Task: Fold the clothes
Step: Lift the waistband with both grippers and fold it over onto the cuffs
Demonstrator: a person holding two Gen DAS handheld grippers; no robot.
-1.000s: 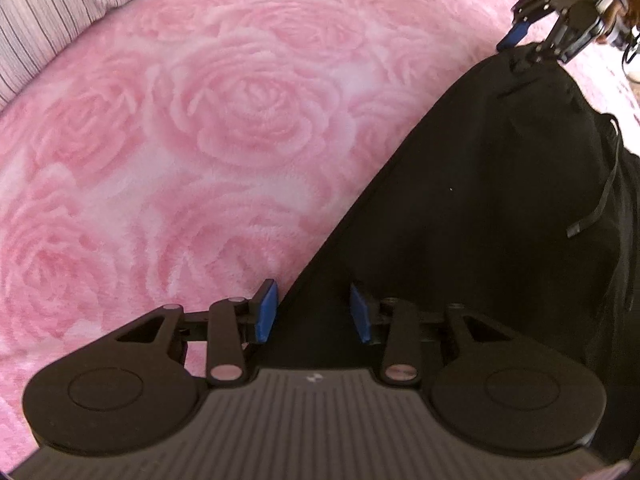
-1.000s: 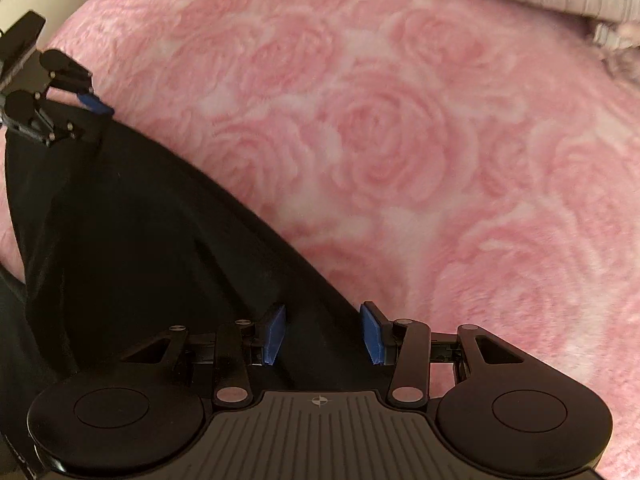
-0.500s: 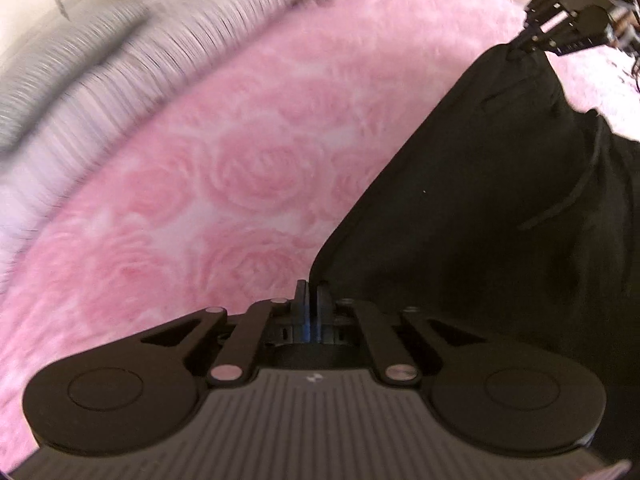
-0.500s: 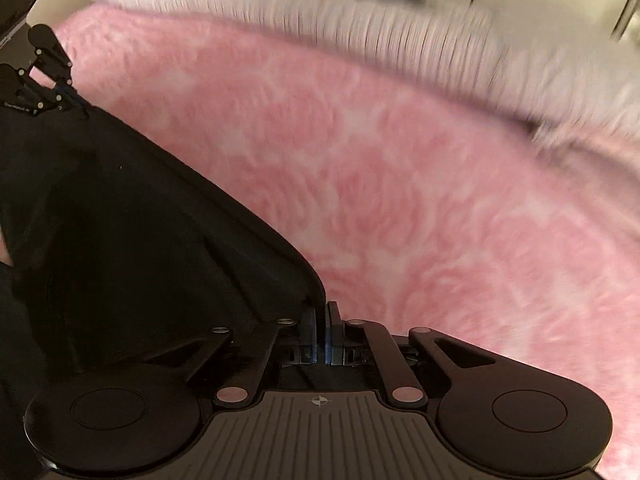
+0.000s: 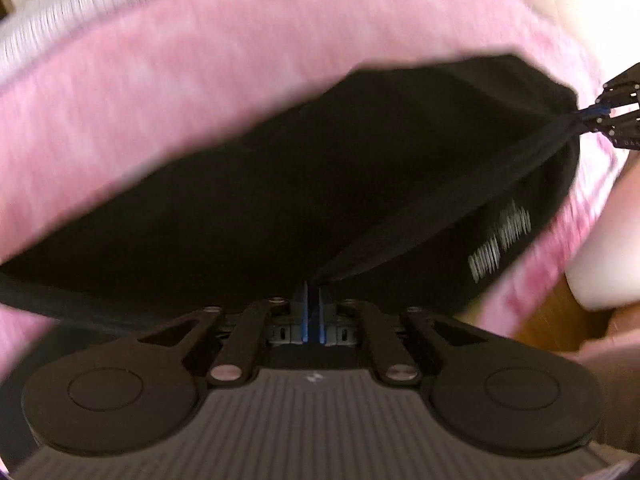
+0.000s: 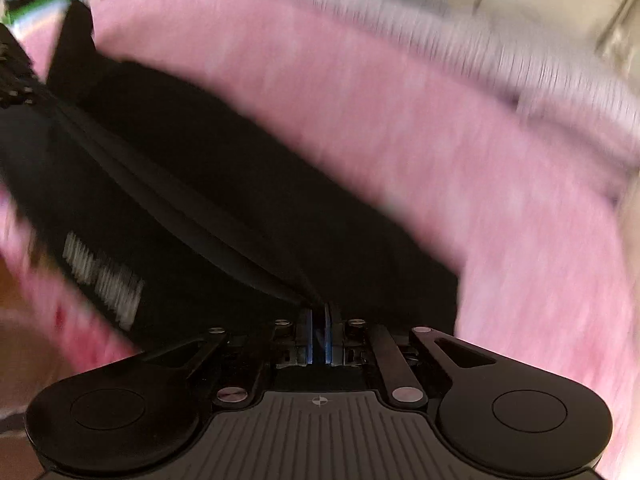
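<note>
A black garment (image 5: pixel 280 184) hangs lifted above the pink rose-patterned blanket (image 5: pixel 160 92), its top edge pulled taut between both grippers. White lettering (image 5: pixel 500 240) shows on its lower panel. My left gripper (image 5: pixel 313 300) is shut on one corner of the edge. My right gripper (image 6: pixel 319 320) is shut on the other corner. In the left wrist view the right gripper (image 5: pixel 600 114) appears at the far right; in the right wrist view the left gripper (image 6: pixel 16 88) sits at the far left. The black garment (image 6: pixel 200 184) and blanket (image 6: pixel 440 160) are motion-blurred.
A grey striped pillow or cover (image 6: pixel 440 28) runs along the far edge of the blanket. Wooden floor (image 5: pixel 560 316) shows at the lower right in the left wrist view, with a person's hand (image 5: pixel 612 380) beside it.
Both grippers went from open to shut on the garment's corners, then lifted it off the blanket. The fabric now hangs stretched between them and the lettering has come into view.
</note>
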